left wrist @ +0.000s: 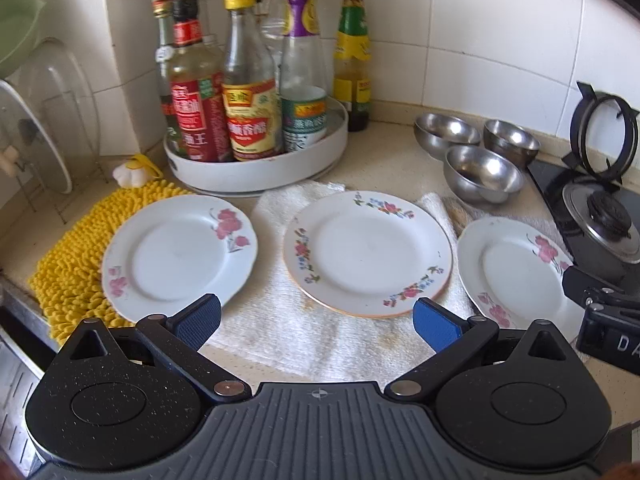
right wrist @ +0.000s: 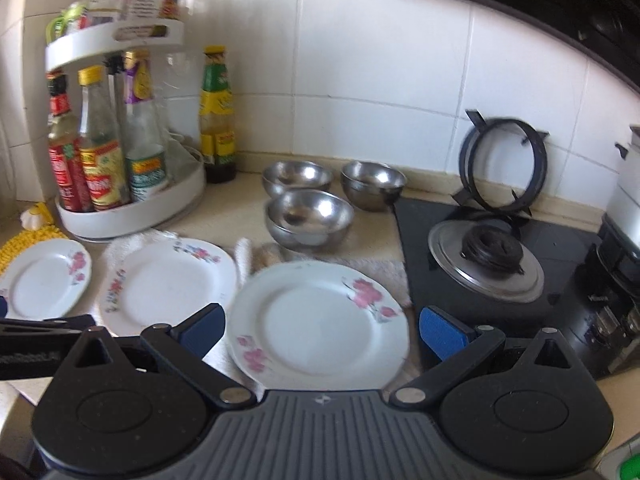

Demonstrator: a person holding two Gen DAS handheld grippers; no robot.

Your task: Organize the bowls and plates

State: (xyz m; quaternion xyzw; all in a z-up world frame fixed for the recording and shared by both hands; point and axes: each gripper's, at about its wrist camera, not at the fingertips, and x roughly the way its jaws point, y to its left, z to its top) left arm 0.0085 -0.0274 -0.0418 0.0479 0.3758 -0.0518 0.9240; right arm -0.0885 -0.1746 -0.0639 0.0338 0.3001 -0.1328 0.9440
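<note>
In the left wrist view, the left gripper [left wrist: 316,322] sat at the lower centre of the frame with its jaws spread wide and holding nothing. Three round white china plates with pink flower prints lay flat across the middle of the frame: the left plate [left wrist: 178,254] partly on a yellow shaggy mat [left wrist: 70,264], the middle plate [left wrist: 368,252] on a white towel [left wrist: 280,320], and the right plate [left wrist: 516,272] at the frame's right, close to a black gas hob [left wrist: 560,200]. Three small stainless steel bowls [left wrist: 482,174] clustered on the beige desk [left wrist: 380,164] at upper right, standing close together. At upper centre stood a white round turntable rack [left wrist: 260,168] filled with sauce bottles.

In the right wrist view, the right gripper [right wrist: 322,334] occupied the lower centre, its jaws likewise released and empty, flanking the near edge of the right plate without clearly touching it. The middle and left plates lay toward the left of the frame, and the three bowls sat above centre.

The plates looked stiff, glazed, slippery and breakable; lying flat, each would best be taken by pinching its raised rim. The steel bowls looked light, rigid and smooth, likely to slide, so gripping one across its wall at the rim seemed safest.
</note>
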